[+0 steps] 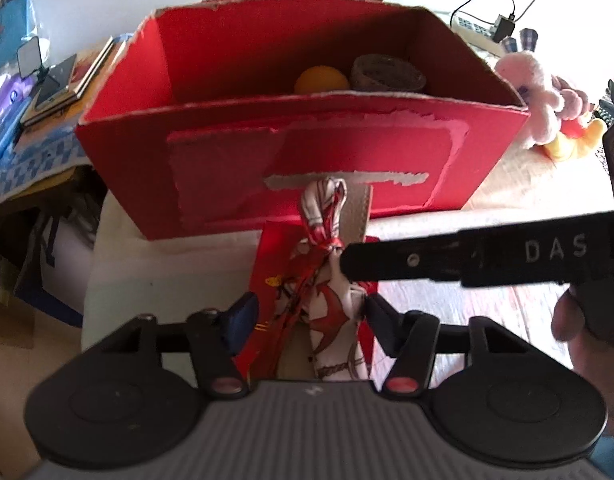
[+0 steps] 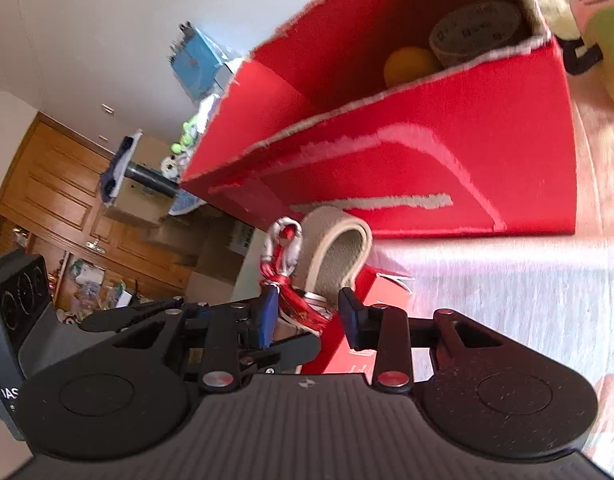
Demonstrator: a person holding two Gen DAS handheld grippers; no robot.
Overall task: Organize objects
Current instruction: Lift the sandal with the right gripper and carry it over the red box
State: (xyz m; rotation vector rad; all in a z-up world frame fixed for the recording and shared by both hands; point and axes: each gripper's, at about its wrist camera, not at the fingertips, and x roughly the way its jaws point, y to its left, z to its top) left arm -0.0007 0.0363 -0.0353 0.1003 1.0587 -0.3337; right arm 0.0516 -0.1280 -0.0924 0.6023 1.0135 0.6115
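Left wrist view: left gripper point(image 1: 307, 312) spread wide around a red-and-white knotted cloth bundle point(image 1: 331, 280) (before the red box point(image 1: 299, 160)); right gripper point(image 2: 307, 312) parted, its tip touching the knot, not clamped.

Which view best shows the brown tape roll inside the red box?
The right wrist view: the tape roll faces the camera, its side printing visible, beside the orange ball. The left wrist view shows only its top edge behind the red box wall.

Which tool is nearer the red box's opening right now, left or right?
Neither clearly; both tools sit low in front of the red box, around the knotted scarf bundle: left tool at its body, right tool near its knot.
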